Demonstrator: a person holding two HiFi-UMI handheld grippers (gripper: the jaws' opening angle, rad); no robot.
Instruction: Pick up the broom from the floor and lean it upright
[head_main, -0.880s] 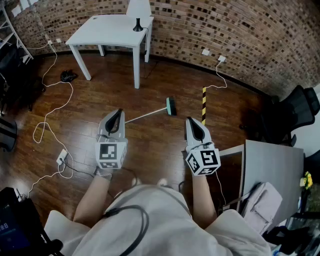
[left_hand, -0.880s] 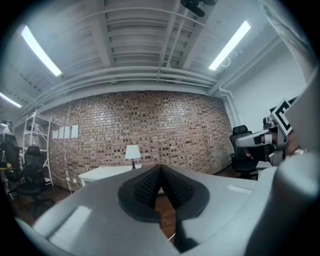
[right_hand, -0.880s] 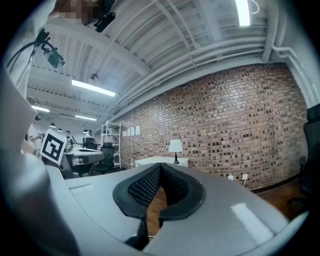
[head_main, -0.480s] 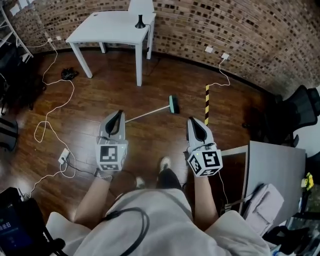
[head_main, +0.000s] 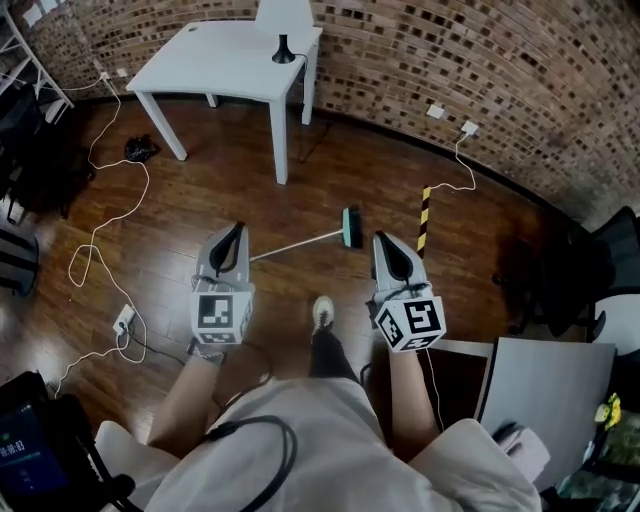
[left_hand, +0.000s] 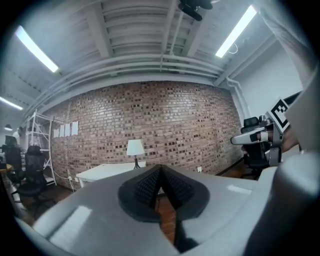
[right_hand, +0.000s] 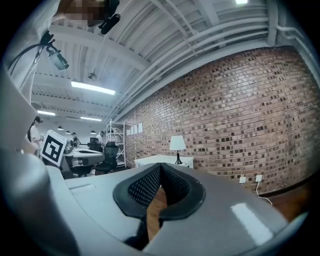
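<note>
Head view: high, steeply down on wood floor (head_main: 200, 200); left gripper (head_main: 237, 228) and right gripper (head_main: 381, 240) close below lens. Each gripper view: level along its own jaws, facing the far brick wall (left_hand: 150, 115). All three share white desk (head_main: 225, 62) and lamp (head_main: 284, 48)

One green-headed broom (head_main: 350, 227) and one yellow-and-black striped strip (head_main: 423, 216) are counted near one white square-topped table (head_main: 215, 65). One white-shaded lamp (head_main: 283, 15) is counted on that table.
</note>
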